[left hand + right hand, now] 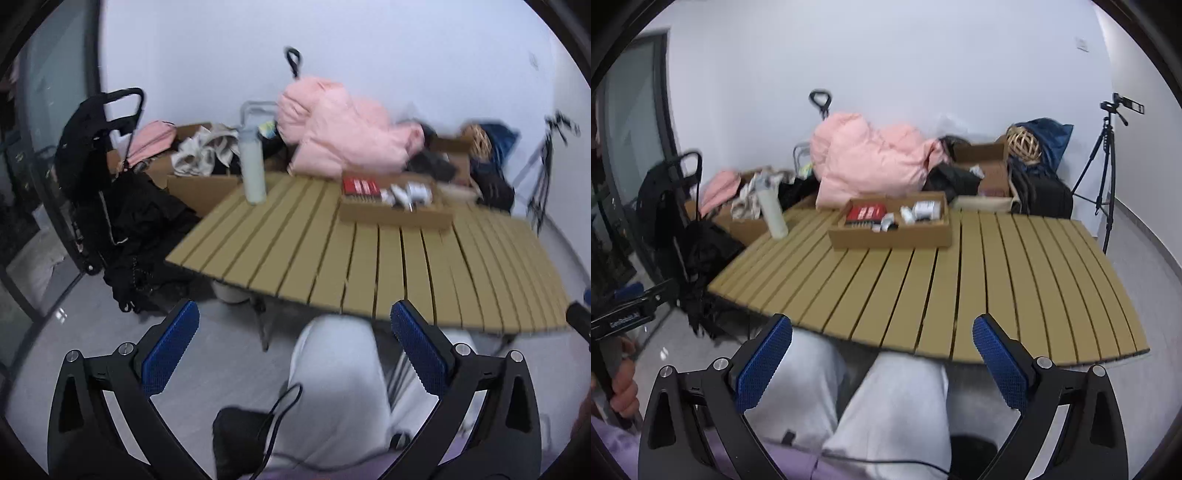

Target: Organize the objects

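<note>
Two grippers, the left gripper (295,325) and the right gripper (882,338), hang spread wide and empty over our pale-trousered knees (897,398), short of the near edge of the tan slatted folding table (960,288). Far ahead of the right fingertips sits the shallow brown cardboard tray (890,234), holding a red packet (866,213) and several small white items (923,210). Beyond the left gripper's left finger stands a tall white plastic bottle (253,173), upright, well apart from the tray. Otherwise the tabletop lies bare, which fits sorting finished or sorting pending; we cannot tell which. Any reach, we judge, should be level and slow, with jaws kept wide until they straddle the chosen piece.
</note>
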`<state>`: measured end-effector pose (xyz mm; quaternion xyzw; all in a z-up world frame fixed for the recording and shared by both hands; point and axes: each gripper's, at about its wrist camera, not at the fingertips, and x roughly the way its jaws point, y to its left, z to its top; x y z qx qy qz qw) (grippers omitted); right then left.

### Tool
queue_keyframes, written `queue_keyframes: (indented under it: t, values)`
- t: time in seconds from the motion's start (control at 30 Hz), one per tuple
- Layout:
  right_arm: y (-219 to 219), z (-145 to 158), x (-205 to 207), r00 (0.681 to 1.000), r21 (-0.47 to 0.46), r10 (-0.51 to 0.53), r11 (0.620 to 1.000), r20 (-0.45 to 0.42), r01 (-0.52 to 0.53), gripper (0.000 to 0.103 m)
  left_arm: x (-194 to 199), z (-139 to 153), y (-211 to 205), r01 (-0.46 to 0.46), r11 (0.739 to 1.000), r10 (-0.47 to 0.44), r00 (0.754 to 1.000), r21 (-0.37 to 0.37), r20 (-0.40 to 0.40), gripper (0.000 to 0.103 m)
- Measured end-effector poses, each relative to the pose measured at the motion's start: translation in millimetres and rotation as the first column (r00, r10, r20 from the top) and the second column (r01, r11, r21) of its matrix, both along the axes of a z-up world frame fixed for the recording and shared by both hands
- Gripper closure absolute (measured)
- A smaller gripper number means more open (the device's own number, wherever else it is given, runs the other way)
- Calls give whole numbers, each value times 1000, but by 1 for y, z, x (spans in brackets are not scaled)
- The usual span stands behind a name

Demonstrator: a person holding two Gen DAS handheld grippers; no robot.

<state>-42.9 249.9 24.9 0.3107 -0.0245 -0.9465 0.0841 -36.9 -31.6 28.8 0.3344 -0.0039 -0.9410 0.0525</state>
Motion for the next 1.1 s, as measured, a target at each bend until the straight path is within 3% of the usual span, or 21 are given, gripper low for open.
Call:
queue_keyframes:
  t: [0.1, 0.37, 0.77, 1.1]
  values:
    - [-12, -7, 7, 1000, 39, -16, 999, 4, 16, 3, 6, 5, 5, 28, 1000, -28, 1000, 0, -8, 0]
    - [-27, 1, 23, 999, 35, 31, 999, -12, -30, 3, 27, 14, 16, 74, 997, -76, 996, -25, -50, 0]
    - [-35, -3, 27, 998, 34, 61, 998, 2, -61, 3, 30, 14, 18, 81, 996, -82, 995, -29, -50, 0]
    - [-32, -3, 25, 1000, 30, 26, 999, 10, -26, 3, 31, 15, 20, 85, 996, -87, 995, -34, -56, 0]
